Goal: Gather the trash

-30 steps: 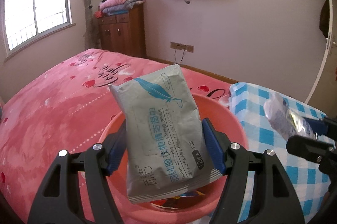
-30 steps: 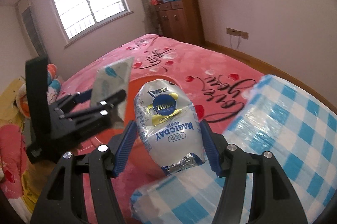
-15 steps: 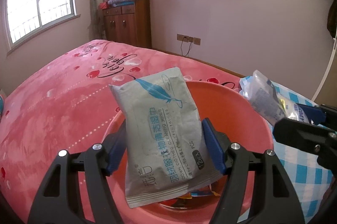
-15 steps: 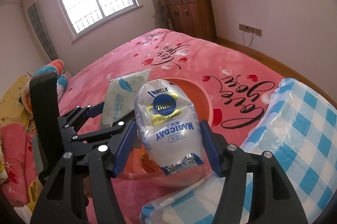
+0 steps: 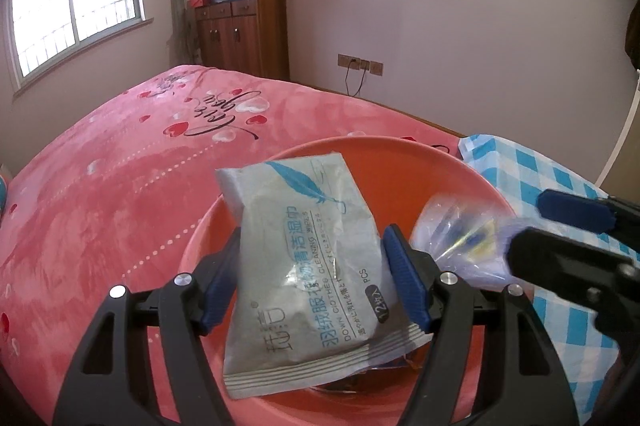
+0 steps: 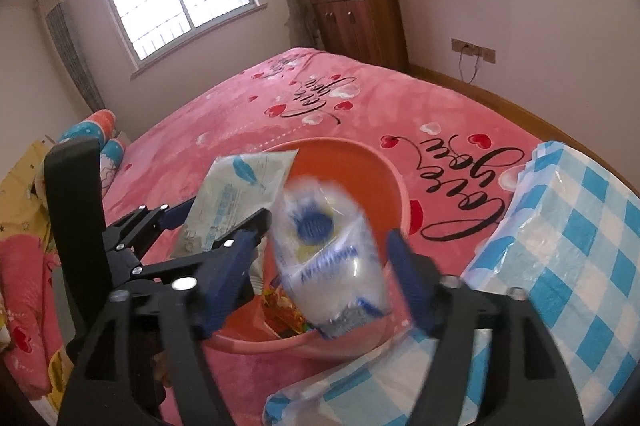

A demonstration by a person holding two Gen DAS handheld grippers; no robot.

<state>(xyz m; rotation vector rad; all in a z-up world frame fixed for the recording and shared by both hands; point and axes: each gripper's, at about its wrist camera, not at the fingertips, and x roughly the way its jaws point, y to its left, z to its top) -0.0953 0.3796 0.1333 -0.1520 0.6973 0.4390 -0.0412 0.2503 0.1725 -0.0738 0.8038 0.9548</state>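
My left gripper (image 5: 310, 276) is shut on a grey wet-wipes pack (image 5: 308, 266) and holds it upright over an orange basin (image 5: 400, 162) on the pink bed. My right gripper (image 6: 324, 270) has its jaws apart. The white snack bag (image 6: 328, 254) between them is blurred and tilted, just above the basin (image 6: 384, 178). The bag (image 5: 460, 242) also shows in the left wrist view, over the basin's right side. Several wrappers (image 6: 284, 310) lie in the basin's bottom. The left gripper with its pack (image 6: 236, 198) shows in the right wrist view.
A blue-and-white checked bundle in clear plastic (image 6: 560, 238) lies right of the basin on the bed (image 5: 120, 186). A wooden cabinet (image 5: 244, 30) with folded clothes stands by the far wall. Pillows (image 6: 92, 142) lie at the bed's left end.
Both grippers moved over the basin. My right gripper's jaws have opened and the snack bag has come loose, blurred and tipping downward. The left gripper still holds the wipes pack.
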